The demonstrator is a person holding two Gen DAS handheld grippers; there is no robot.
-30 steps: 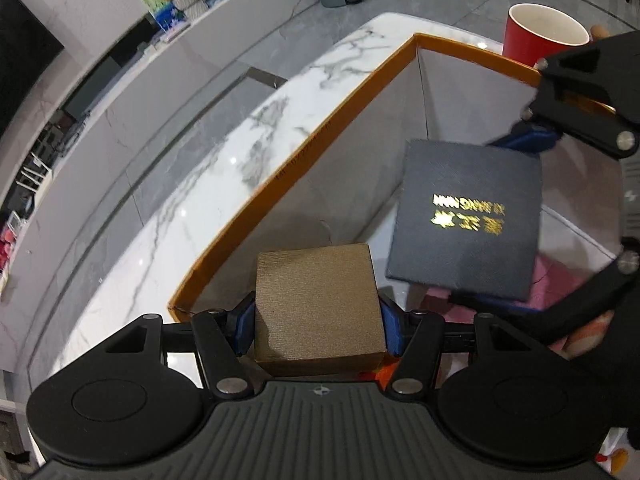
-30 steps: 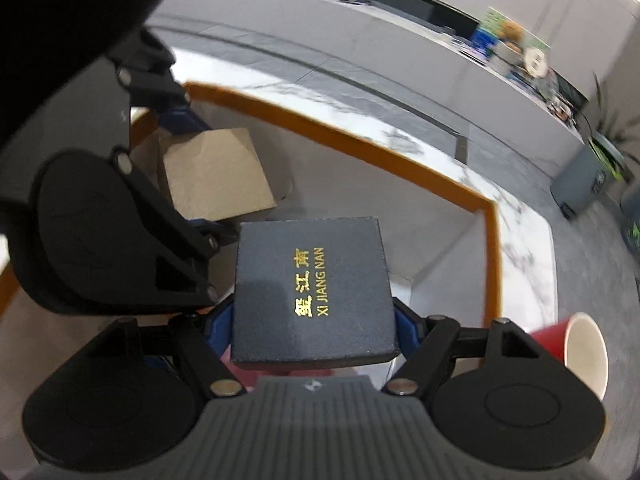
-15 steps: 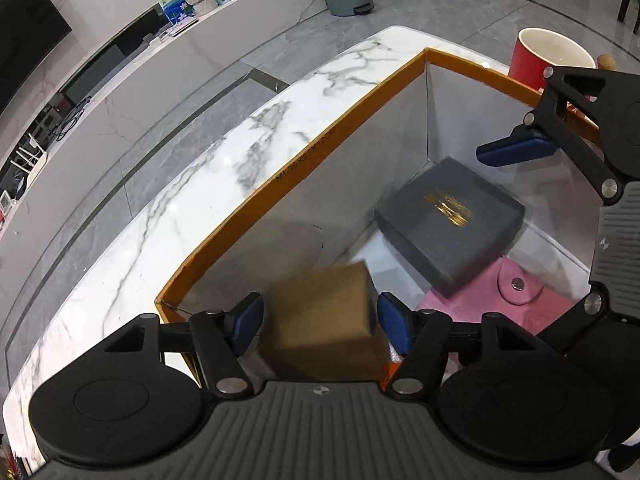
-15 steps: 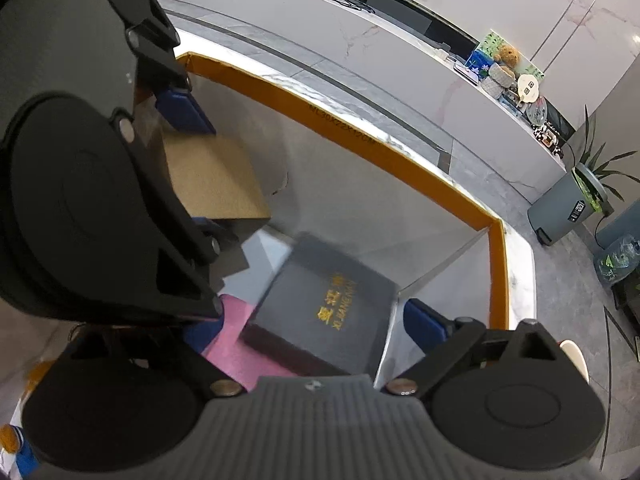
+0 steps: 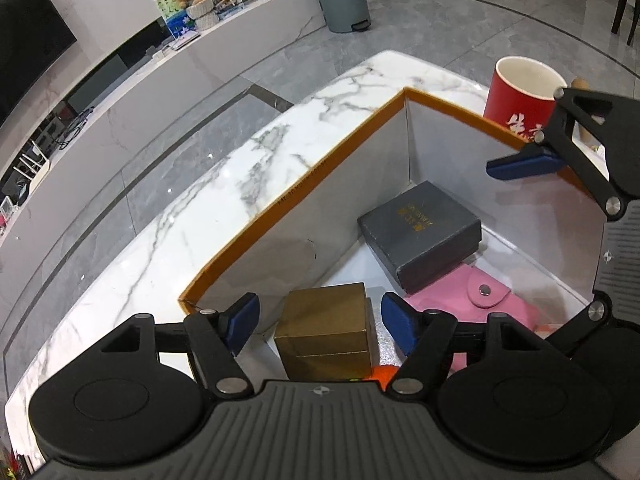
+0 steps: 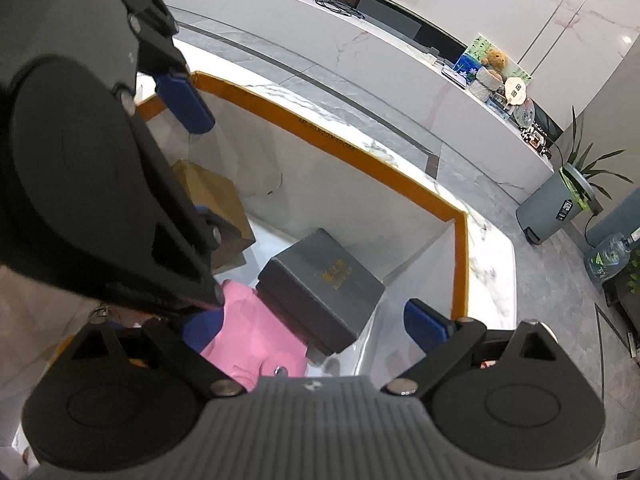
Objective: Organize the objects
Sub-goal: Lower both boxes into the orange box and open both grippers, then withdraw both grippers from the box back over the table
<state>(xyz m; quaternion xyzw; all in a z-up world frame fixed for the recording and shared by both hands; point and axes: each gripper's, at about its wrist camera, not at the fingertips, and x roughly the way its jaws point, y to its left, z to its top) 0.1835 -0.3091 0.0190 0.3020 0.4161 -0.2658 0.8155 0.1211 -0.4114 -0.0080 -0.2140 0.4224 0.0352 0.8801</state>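
L gripper (image 5: 318, 322) jaws spread, just widened | R gripper (image 6: 316, 330) jaws spread | gold box (image 5: 326, 330), dark box (image 5: 420, 232) dropped into bin (image 5: 304, 176)

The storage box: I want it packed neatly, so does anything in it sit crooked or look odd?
Yes. The dark grey gift box lies askew in the orange-rimmed box, one corner propped on the pink pouch, so it sits tilted. The gold box stands flat nearby. Nothing looks spilled or damaged.

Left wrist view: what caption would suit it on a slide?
Open left gripper above a gold box lying in an orange-rimmed carton beside a grey box.
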